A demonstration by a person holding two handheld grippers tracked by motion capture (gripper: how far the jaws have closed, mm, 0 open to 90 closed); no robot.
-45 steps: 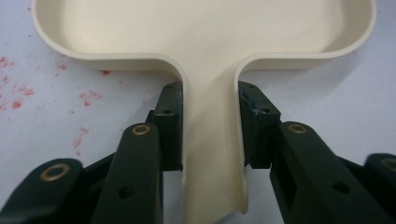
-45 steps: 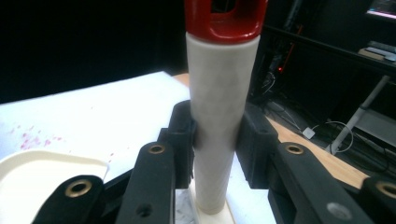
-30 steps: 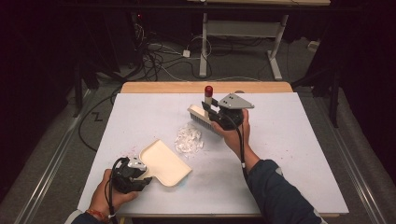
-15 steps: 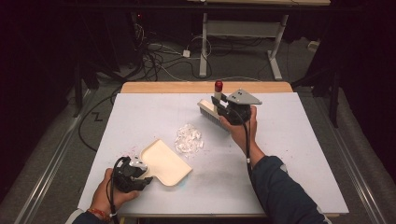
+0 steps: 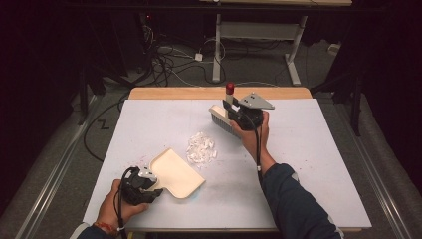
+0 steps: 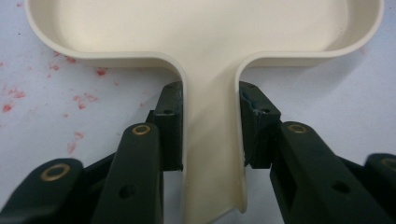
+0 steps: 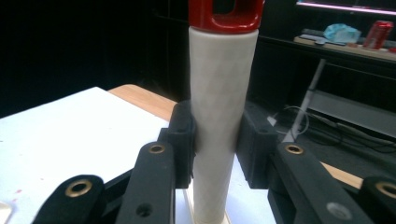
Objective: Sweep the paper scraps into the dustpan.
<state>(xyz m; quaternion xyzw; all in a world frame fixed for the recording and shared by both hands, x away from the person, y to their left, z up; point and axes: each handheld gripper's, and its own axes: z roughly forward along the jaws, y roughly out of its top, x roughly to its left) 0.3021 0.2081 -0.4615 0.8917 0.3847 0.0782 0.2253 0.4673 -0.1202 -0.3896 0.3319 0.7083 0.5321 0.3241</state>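
Left gripper [image 5: 149, 185]: I have its jaws clamped on the handle of the cream dustpan [image 5: 175, 172], which lies flat on the white table [image 5: 308, 169] at about 7 o'clock of the pile.
Right gripper [image 5: 238, 115]: closed around the white handle of the brush [image 5: 224, 117] with its red cap – bristles down on the table, at about 1 o'clock of the scraps.
Scraps [image 5: 200, 149]: a small white heap just beyond the pan's open lip, between pan and brush.
Risk, scatter: I judge a fast sweep would fling light bits past the pan's sides.
Risk, pan lift: if I tilt the lip up, scraps slide underneath.
Risk, brush: the round handle could twist in my grip.
Around: red specks [image 6: 74, 100] dot the table by the pan – cables and a desk frame on the floor at 12 o'clock.
In the way: nothing I can see between brush and heap.
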